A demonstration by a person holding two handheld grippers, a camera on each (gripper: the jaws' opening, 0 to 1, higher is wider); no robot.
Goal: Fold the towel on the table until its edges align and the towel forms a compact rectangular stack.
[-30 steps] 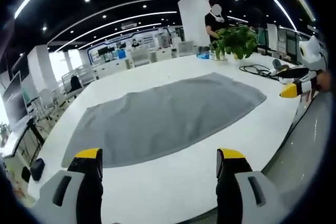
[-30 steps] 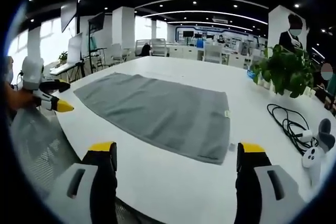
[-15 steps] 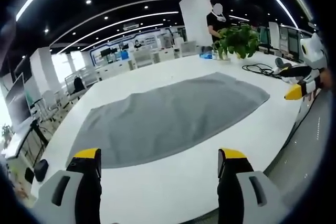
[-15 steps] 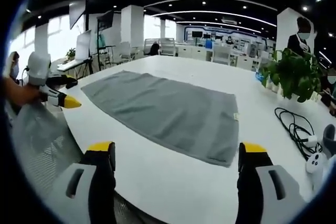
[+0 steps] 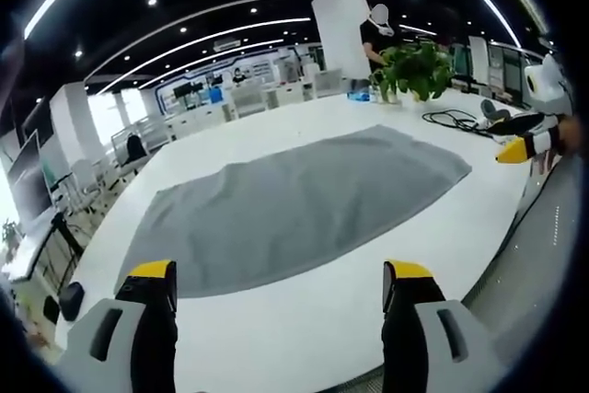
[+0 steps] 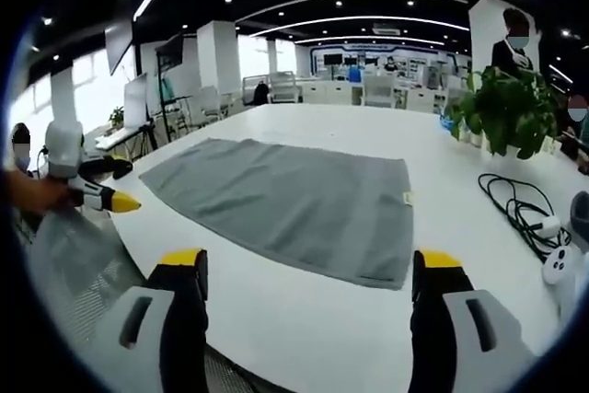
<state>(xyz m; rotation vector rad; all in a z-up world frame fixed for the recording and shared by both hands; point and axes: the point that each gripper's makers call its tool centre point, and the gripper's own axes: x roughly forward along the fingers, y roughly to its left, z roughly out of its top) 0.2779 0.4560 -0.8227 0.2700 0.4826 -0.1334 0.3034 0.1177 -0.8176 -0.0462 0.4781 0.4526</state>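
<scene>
A grey towel [image 5: 294,204] lies spread flat on the white table [image 5: 276,329]; in the right gripper view the same towel [image 6: 294,204] shows a small label at its right edge. My left gripper [image 5: 279,284] hangs open over the table's near edge, short of the towel. My right gripper [image 6: 307,269] is open too, with nothing between its jaws, just before the towel's near hem. The right gripper [image 5: 529,140] enters the left gripper view at the right edge. At the left of the right gripper view is the left gripper [image 6: 92,186].
A potted plant [image 6: 506,112] stands at the table's far side, with a person [image 5: 377,34] behind it. A black cable [image 6: 515,209] and a white controller [image 6: 561,264] lie on the table right of the towel. Office desks and chairs fill the background.
Both views have shifted slightly with the hands. The towel lies as before, and both grippers stay open.
</scene>
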